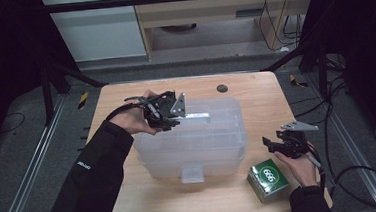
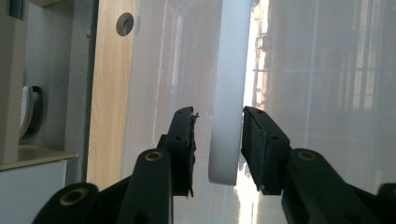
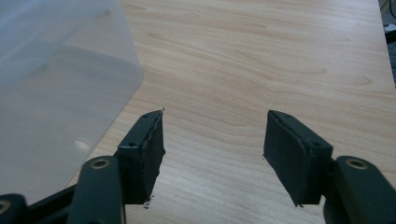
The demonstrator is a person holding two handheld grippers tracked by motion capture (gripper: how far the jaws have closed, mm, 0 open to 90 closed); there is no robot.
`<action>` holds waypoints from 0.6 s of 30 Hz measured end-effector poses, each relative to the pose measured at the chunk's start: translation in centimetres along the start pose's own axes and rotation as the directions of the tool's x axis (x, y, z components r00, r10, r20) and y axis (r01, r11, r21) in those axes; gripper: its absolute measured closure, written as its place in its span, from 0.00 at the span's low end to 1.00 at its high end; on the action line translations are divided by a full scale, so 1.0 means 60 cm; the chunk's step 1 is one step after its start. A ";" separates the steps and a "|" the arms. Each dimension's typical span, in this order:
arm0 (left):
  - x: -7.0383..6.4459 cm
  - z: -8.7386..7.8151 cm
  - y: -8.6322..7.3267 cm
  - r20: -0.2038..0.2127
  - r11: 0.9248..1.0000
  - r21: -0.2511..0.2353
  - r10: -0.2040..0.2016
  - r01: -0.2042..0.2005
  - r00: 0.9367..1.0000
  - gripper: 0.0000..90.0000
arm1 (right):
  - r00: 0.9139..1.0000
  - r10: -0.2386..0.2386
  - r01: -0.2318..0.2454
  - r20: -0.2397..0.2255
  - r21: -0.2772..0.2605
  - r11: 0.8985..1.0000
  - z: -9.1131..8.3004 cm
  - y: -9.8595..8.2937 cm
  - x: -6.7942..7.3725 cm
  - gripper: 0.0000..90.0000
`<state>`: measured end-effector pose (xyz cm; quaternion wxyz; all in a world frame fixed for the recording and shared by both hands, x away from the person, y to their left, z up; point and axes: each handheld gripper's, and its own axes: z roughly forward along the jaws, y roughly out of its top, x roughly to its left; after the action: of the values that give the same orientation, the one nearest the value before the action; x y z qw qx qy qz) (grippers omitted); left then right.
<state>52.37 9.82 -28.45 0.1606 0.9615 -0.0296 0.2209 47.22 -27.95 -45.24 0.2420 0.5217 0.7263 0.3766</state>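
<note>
The left gripper (image 2: 217,140), jaws apart, straddles the white bar handle (image 2: 229,93) atop the clear lidded plastic storage box (image 1: 190,136). Closing comes next, probably. The right gripper (image 3: 212,154) hangs wide open.

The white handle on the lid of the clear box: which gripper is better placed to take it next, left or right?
Left. The left gripper already has its jaws on both sides of the white handle of the clear box. The right gripper is open over bare table, beside the green box.
</note>
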 end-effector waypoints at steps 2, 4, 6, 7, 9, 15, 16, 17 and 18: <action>-0.001 0.001 0.002 -0.006 1.000 0.005 0.009 -0.009 1.000 0.77 | 1.000 -0.005 0.005 -0.013 -0.001 1.000 -0.007 0.006 0.005 0.45; -0.001 0.002 0.004 -0.007 1.000 0.009 0.014 -0.014 1.000 0.80 | 1.000 -0.023 0.023 -0.016 -0.004 1.000 -0.015 0.010 0.010 0.46; -0.002 0.004 0.006 -0.004 1.000 0.020 0.022 -0.022 1.000 0.83 | 0.999 -0.033 0.032 -0.026 -0.009 0.999 -0.023 0.015 0.015 0.48; -0.003 0.006 0.007 -0.007 1.000 0.010 0.024 -0.024 1.000 0.83 | 0.999 -0.038 0.037 -0.033 -0.012 0.999 -0.027 0.017 0.018 0.49; -0.003 0.005 0.008 -0.007 1.000 0.018 0.025 -0.025 1.000 0.84 | 0.998 -0.043 0.042 -0.045 -0.015 0.999 -0.035 0.021 0.023 0.51; -0.006 0.004 0.014 -0.020 0.998 0.051 0.035 -0.034 0.999 0.84 | 0.993 -0.074 0.072 -0.096 -0.026 0.997 -0.058 0.032 0.047 0.58; -0.006 0.004 0.014 -0.022 0.998 0.051 0.034 -0.033 0.999 0.84 | 0.991 -0.079 0.077 -0.109 -0.022 0.997 -0.062 0.034 0.054 0.61; -0.006 0.004 0.014 -0.022 0.998 0.051 0.034 -0.033 0.999 0.84 | 0.990 -0.085 0.083 -0.116 -0.022 0.996 -0.064 0.035 0.057 0.62; -0.007 0.004 0.014 -0.026 0.998 0.050 0.034 -0.032 0.999 0.85 | 0.987 -0.096 0.094 -0.128 -0.021 0.995 -0.067 0.037 0.063 0.65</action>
<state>51.98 8.94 -28.57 0.1333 0.9616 -0.0379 0.2369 44.22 -25.21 -40.91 0.2163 0.4592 0.7617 0.4027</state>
